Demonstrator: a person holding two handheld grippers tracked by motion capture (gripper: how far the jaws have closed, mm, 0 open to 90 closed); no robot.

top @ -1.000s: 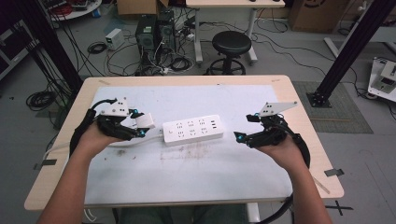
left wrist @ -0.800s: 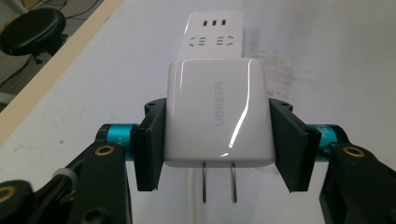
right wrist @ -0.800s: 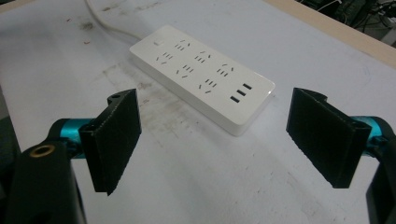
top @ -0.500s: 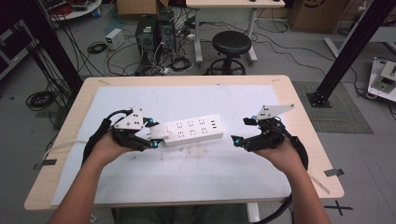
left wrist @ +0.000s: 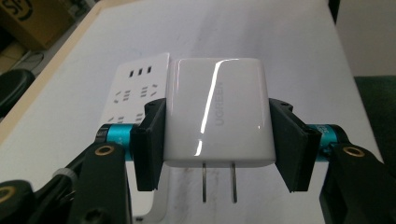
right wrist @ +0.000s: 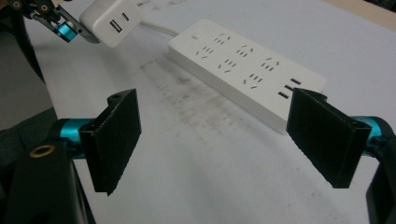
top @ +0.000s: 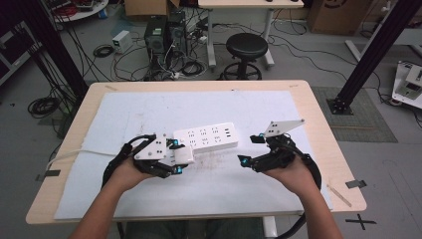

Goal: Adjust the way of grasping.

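Left gripper [top: 175, 158], 7 o'clock on table [top: 318, 129]: jaws clamped on sides of white charger [left wrist: 217, 114], 2 prongs toward camera in left gripper view. Charger just beside left end of power strip [top: 205, 138], w/ USB ports facing right gripper [top: 252, 149]; contact w/ strip: cannot tell. Right gripper, 4 o'clock: jaws wide apart, nothing between, near strip's right end. Strip flat on white mat [top: 249, 107], center. White cord [top: 74, 154] off toward 9 o'clock.
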